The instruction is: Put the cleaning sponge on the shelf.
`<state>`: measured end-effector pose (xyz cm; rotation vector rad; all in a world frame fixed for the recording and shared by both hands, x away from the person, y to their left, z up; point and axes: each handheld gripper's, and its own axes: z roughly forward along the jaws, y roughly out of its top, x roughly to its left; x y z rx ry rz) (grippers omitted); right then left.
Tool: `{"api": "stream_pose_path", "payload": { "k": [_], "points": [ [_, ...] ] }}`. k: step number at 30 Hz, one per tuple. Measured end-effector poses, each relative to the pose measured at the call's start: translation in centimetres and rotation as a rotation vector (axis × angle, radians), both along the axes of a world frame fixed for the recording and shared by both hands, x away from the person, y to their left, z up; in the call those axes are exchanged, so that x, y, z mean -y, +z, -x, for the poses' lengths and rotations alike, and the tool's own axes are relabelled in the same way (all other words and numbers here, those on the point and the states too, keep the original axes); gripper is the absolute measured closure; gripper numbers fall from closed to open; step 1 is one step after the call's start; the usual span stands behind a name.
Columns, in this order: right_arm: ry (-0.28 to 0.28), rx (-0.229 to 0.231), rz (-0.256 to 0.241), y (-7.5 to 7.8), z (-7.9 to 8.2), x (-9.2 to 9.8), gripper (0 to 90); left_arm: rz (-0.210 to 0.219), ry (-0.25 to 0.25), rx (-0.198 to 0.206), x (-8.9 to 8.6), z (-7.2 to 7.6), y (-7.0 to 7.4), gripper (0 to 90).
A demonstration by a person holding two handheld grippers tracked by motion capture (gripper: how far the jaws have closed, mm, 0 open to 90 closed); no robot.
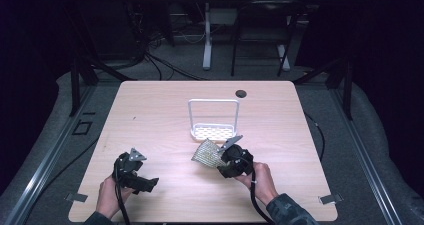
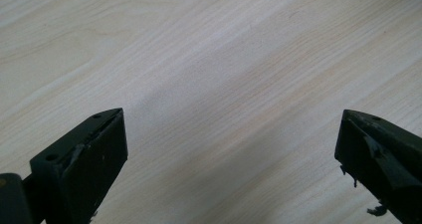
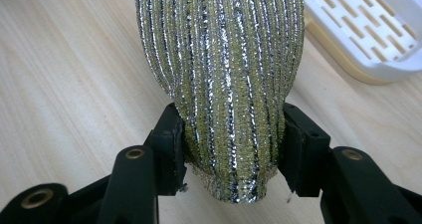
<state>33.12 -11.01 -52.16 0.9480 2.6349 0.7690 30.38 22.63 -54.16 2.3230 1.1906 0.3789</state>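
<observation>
The room (image 1: pixel 45 30) is dark, with grey floor, black frames and loose cables beyond the table, and the legs of a second desk (image 1: pixel 207 40) further back. The table (image 1: pixel 150 110) is pale wood with rounded corners and a small dark round hole (image 1: pixel 241 93) near its far edge. Past its middle stands a white rack (image 1: pixel 214 119), a slotted tray under a tall square handle. Just in front of it, the sponge (image 3: pixel 224 74), a glittery silver and yellow ribbed pad, is held above the wood; its long axis runs from the right gripper (image 3: pixel 230 134) away towards the rack's near left side, wide end leading. That gripper's jaws are closed on the sponge's narrow near end. The left gripper (image 2: pixel 231 149), at the near left of the table, has jaws spread wide over bare wood.
</observation>
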Motion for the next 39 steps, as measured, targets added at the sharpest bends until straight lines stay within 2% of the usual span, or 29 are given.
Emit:
{"api": "stream_pose_path", "payload": {
  "k": [21,39],
  "points": [
    [-0.054,0.016,0.002,0.4,-0.8,0.3,50.6,0.0,0.005,-0.003,0.0,0.0,0.0,0.3],
    [-0.101,0.049,-0.008,0.8,-1.6,0.8,50.6,-0.011,0.005,0.002,0.1,-0.1,-0.1,0.9]
  ]
}}
